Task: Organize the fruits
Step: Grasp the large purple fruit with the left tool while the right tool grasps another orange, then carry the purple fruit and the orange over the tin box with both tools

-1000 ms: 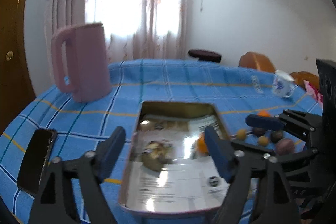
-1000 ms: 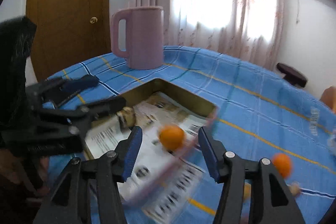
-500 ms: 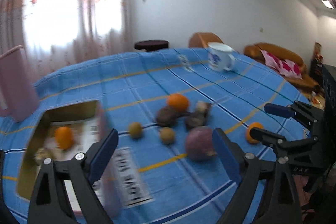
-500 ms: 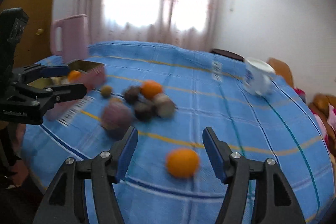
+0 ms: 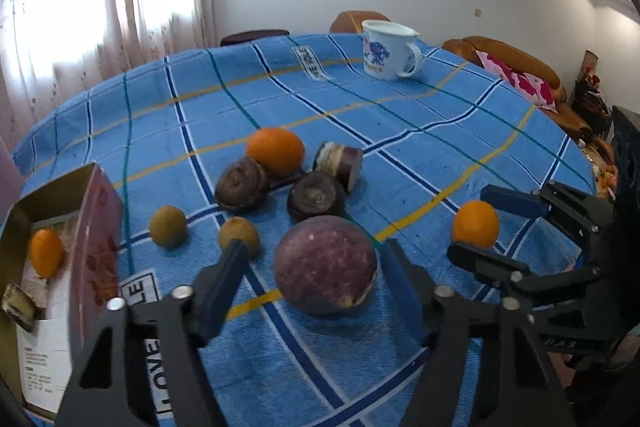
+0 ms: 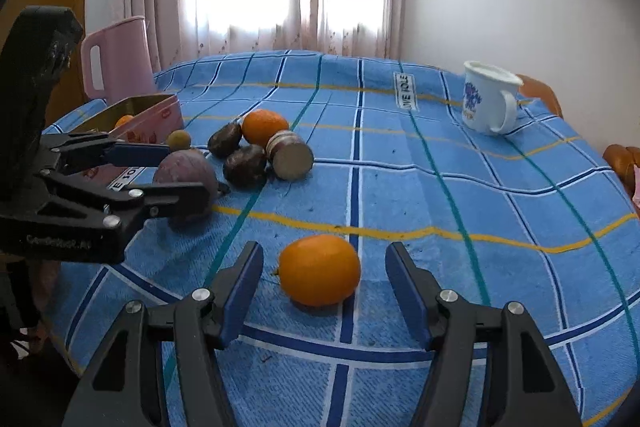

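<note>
Two grabs pending: L gripper [image 5: 310, 269] closing around round purple fruit [image 5: 325, 264], not yet pinched; R gripper [image 6: 322, 281] closing, small oval orange fruit [image 6: 319, 269] dead ahead between jaws, untouched.

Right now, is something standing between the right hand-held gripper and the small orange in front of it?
No. The small orange lies between the closing jaws of the right hand-held gripper, untouched, only tablecloth around.

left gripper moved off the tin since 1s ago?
Yes. The left gripper, jaws closing, swung right, away from the tin, and now straddles the big purple fruit.
</note>
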Available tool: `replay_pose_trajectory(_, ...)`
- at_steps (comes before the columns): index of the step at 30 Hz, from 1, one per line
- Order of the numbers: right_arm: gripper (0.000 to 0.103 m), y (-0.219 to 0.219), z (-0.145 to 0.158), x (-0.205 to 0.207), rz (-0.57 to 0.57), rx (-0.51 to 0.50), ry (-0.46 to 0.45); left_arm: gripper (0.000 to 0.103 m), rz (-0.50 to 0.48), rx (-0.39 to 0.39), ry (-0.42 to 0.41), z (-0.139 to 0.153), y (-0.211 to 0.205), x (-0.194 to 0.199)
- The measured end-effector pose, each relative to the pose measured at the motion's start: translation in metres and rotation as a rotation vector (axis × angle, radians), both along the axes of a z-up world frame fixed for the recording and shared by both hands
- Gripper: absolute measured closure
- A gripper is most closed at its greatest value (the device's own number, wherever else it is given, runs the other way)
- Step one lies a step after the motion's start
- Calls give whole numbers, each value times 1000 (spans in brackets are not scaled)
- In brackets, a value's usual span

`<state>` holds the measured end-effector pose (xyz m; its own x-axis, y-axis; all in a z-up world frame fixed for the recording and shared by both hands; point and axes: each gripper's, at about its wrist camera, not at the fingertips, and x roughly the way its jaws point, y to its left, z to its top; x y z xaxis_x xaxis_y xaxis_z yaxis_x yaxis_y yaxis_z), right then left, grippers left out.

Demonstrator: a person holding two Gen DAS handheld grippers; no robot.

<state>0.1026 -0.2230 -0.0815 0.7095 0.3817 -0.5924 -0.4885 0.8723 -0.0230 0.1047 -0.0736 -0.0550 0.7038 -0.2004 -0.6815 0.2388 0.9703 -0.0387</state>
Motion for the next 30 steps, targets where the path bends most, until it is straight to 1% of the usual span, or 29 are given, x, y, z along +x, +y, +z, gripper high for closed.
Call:
replay_pose_trajectory(1, 44, 1, -2, 2, 1, -14, 14, 42, -7, -11, 9, -1, 0, 1)
replay_pose_trajectory(2, 56, 3, -4, 3, 14, -18, 27, 43, -13, -22, 14, -1, 1, 1)
replay_pose_trajectory(3, 58, 3, -4, 3, 18, -19, 27, 47, -16, -25, 13, -1, 1, 0)
replay_pose_trajectory(5, 58, 3, -4, 2, 21, -20, 23, 48, -24, -33, 12, -1, 1, -1)
replay_pose_trajectory(9, 59, -2, -1, 0, 17, 9, 2, 49, -28, -72, 13, -1, 6, -3)
replay_pose_trajectory(11, 59, -2, 2, -2, 17, 20, -12, 49, -23, -80, 5, 0, 8, -4)
replay_pose_trajectory(15, 59, 0, 8, -7, 20, 31, -43, 49, -12, -73, -41, 4, 9, -11)
replay_pose_trajectory(18, 59, 2, 12, -10, 25, 37, -69, 49, -7, -77, -59, 6, 9, -13)
replay_pose_trajectory(30, 59, 7, 20, -17, 50, 85, -117, 49, 43, -58, -143, 13, 11, -24)
